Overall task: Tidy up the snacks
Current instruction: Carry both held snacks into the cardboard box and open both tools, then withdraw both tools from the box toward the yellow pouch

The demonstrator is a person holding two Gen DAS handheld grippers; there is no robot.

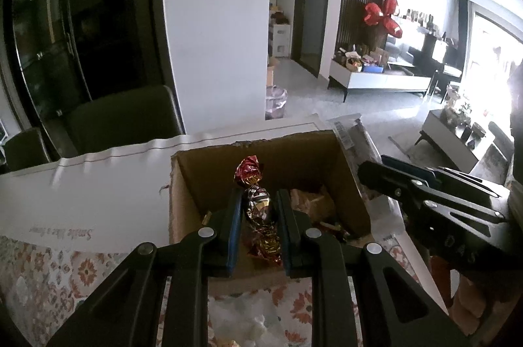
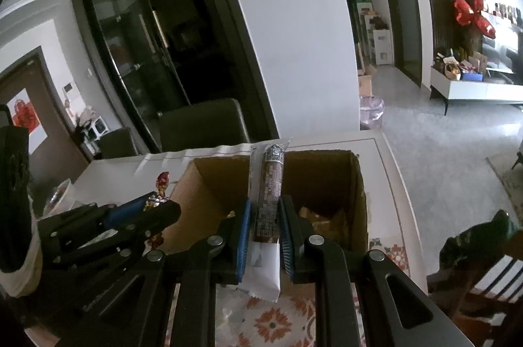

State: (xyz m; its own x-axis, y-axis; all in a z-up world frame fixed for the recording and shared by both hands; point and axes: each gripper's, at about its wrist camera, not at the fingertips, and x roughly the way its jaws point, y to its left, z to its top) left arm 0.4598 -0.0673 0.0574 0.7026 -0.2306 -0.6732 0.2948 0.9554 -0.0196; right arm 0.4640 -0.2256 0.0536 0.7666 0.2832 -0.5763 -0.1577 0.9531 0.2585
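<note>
Candy (image 1: pixel 260 213) in shiny red foil sits clamped in the left gripper (image 1: pixel 260 216) above a cardboard box (image 1: pixel 186 199); the right gripper (image 2: pixel 264 222) pinches a long snack stick (image 2: pixel 269 196).

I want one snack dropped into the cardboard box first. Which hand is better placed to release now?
Probably the left. The left gripper holds its foil candy over the cardboard box opening. The right gripper grips the long snack stick nearer the box's front edge, its white end hanging outside.
</note>
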